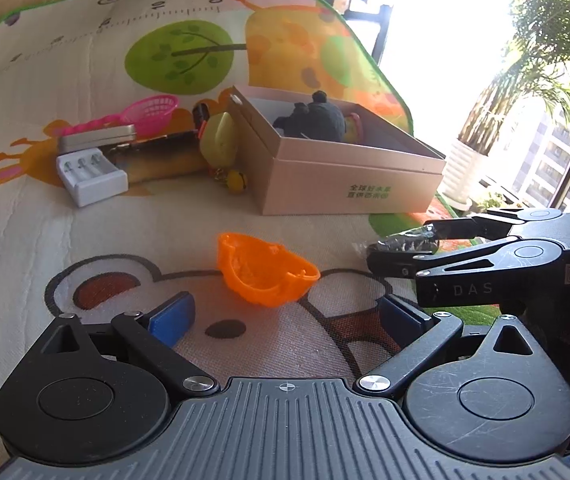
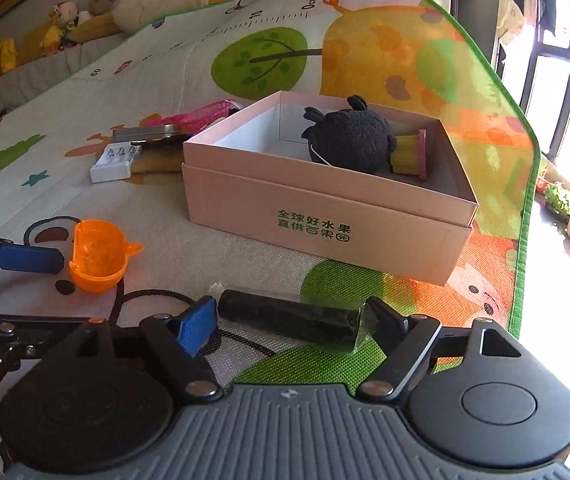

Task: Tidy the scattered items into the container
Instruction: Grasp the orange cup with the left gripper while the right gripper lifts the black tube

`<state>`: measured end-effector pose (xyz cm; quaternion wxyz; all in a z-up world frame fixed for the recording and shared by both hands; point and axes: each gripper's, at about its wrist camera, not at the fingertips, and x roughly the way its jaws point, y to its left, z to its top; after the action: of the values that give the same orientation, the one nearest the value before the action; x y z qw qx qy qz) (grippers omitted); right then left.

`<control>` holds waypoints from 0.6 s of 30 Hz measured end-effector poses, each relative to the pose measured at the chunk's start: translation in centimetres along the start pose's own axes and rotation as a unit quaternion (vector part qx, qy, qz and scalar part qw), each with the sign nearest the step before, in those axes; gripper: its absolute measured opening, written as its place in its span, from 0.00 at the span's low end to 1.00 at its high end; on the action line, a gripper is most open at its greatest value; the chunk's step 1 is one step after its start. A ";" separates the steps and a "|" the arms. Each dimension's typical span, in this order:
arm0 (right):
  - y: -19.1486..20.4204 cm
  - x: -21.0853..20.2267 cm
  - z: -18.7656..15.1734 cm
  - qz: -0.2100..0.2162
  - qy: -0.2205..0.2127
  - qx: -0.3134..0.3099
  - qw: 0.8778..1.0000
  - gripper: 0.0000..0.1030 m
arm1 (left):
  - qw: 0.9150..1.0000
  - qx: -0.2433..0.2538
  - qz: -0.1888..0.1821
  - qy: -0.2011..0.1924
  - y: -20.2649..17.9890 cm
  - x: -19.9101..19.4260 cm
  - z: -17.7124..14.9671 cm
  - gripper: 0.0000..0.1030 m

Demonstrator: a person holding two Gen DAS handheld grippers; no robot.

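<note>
The right gripper [image 2: 289, 326] pointed obliquely down at the printed play mat [image 2: 245, 264], jaws bracketing a black wrapped cylindrical roll [image 2: 289, 318] (pad contact unclear). The left gripper [image 1: 285, 316], jaws wide apart, faced an orange translucent plastic cup [image 1: 265, 274] before the pink cardboard box [image 1: 345, 184].

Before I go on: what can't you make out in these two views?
- Right wrist view: the box floor, hidden by its near wall and the black plush.
- Left wrist view: the yellow toy, partly behind the box wall.
- Both views: whether the right gripper actually presses the black roll; contact is unclear.
</note>
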<state>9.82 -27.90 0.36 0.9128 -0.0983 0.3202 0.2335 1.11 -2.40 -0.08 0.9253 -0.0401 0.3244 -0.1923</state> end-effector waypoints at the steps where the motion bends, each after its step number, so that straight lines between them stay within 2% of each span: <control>1: 0.0 -0.5 -0.3 0.007 0.000 -0.002 1.000 0.79 | 1.000 0.000 0.000 0.000 0.0 0.0 0.0 0.98; 7: 0.2 -3.7 -2.8 0.033 -0.002 -0.020 0.999 0.79 | 1.000 0.005 0.005 0.004 -0.2 0.1 0.0 0.99; 11: 1.0 -5.2 -4.5 0.035 -0.020 -0.041 0.998 0.79 | 1.000 0.018 0.018 0.009 -0.7 0.3 0.1 0.99; 14: 1.5 -5.3 -5.2 0.021 -0.037 -0.052 0.998 0.81 | 0.997 0.033 0.060 0.019 -1.3 0.5 0.3 0.99; 18: 1.1 -5.3 -5.5 0.022 -0.042 -0.039 0.998 0.85 | 0.987 0.103 0.119 0.024 -2.4 0.7 0.5 0.99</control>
<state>2.72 -30.70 -0.58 0.9155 -0.1167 0.2744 0.2701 1.09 -4.93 0.43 0.9327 0.0987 0.3274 -0.1145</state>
